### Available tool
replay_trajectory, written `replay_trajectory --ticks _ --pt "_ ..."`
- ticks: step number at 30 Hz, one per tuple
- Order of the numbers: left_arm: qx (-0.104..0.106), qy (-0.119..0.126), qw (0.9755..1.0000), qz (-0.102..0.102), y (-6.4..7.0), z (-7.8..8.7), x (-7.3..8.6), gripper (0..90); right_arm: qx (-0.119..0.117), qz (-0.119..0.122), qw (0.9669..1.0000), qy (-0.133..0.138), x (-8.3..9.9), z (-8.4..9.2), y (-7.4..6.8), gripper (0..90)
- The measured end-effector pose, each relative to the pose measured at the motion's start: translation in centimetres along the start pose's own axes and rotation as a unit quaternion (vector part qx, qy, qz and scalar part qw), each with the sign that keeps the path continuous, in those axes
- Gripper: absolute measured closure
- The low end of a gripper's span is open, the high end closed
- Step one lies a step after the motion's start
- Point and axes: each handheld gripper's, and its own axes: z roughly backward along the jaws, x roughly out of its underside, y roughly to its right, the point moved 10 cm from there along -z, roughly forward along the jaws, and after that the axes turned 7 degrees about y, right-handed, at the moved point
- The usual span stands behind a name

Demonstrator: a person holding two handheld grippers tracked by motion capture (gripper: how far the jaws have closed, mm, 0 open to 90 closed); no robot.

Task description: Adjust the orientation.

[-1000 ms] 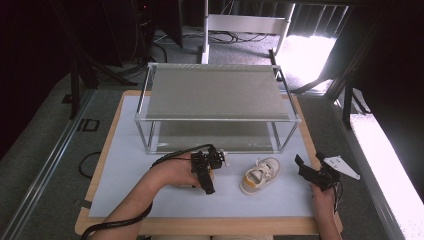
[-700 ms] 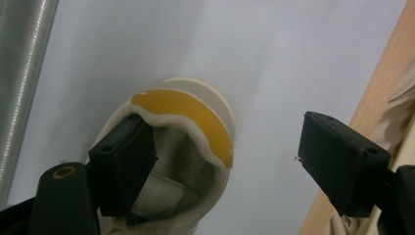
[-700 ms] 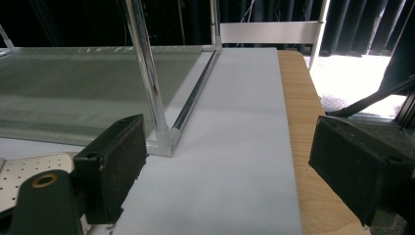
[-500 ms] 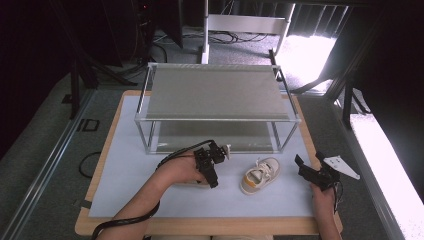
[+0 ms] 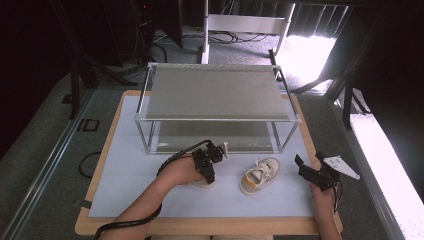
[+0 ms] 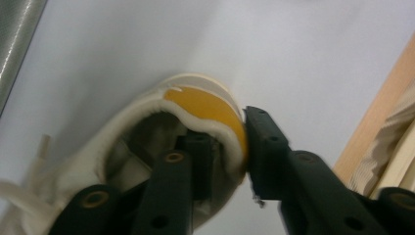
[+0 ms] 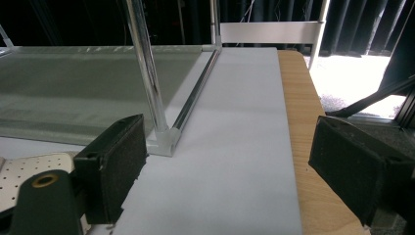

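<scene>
The desk (image 5: 115, 200) carries a pale sheet with a bare wooden margin showing along its near and right edges. A two-level metal rack (image 5: 215, 95) takes up the far half, its front posts standing just behind the working area. The sheet is free to the left of the left tool (image 6: 243, 147), and a strip of it lies open between the two shoes.

The left tool has just been closing and now clamps the heel of a small shoe (image 6: 161, 142): one jaw sits inside the opening, the other presses the outside of the heel. This shoe rests on the sheet in front of the rack's left half, partly hidden under the hand in the high view. It is cream-white with a yellow heel patch and white laces.

A second shoe (image 5: 260, 175), alike in colour, lies free on the sheet between the hands.

The right tool (image 7: 225, 176) stands spread wide and holds nothing, near the desk's right edge, facing the rack's front right post.
</scene>
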Motion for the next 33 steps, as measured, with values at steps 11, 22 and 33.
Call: replay_trajectory --ticks 11,22,33 --pt "0.014 -0.012 0.9955 -0.093 1.8 0.8 0.5 79.2 0.000 0.000 1.0000 0.001 0.0 0.0 0.0 13.5" --pt "0.046 -0.028 0.9657 -0.254 3.6 1.6 2.3 78.8 0.000 0.001 1.0000 0.001 0.0 0.0 0.0 13.5" --pt "0.057 -0.084 0.9558 -0.276 3.0 1.5 5.5 77.0 -0.001 0.001 1.0000 0.000 0.0 0.0 0.0 13.6"
